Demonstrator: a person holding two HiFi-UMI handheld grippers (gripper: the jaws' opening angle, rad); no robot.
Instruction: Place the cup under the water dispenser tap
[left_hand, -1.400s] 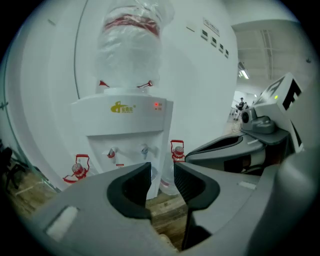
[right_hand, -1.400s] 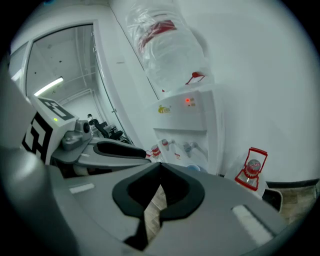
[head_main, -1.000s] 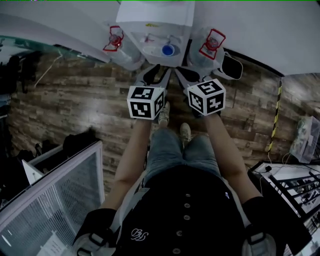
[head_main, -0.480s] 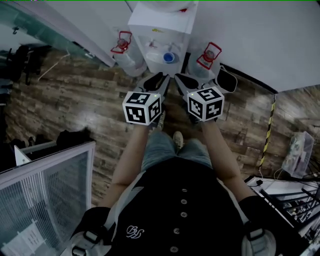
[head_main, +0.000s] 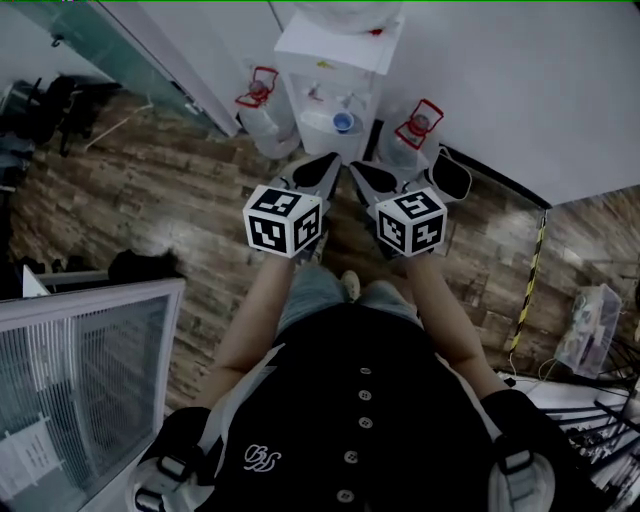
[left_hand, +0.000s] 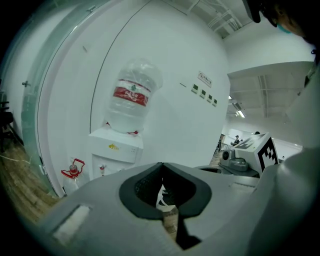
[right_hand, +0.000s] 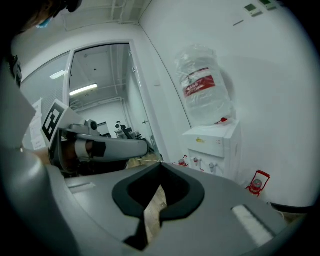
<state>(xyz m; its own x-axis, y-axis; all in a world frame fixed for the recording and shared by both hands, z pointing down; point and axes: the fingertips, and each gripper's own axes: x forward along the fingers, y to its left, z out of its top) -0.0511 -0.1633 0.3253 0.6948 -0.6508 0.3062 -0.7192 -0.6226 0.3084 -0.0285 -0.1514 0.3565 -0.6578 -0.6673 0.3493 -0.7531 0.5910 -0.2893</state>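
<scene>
The white water dispenser (head_main: 340, 60) stands against the wall with a big bottle on top (left_hand: 131, 95). In the head view a small blue cup (head_main: 343, 122) sits in its recess below the taps. Both gripper views hide the cup behind their own jaws. My left gripper (head_main: 330, 160) hangs in the air short of the dispenser, jaws shut with nothing between them. Beside it my right gripper (head_main: 358, 168) is also shut and empty. In the right gripper view the dispenser (right_hand: 215, 145) and its taps lie ahead to the right.
Spare water bottles with red handles stand on the floor at the dispenser's left (head_main: 260, 100) and right (head_main: 420, 125). A dark bin (head_main: 452, 180) sits by the right one. A glass partition (head_main: 80, 370) is at lower left; striped tape (head_main: 530, 280) runs down the wooden floor.
Both grippers drew back from the dispenser and rose. The left jaws went from spread to shut. The blue cup stayed in the dispenser's recess.
</scene>
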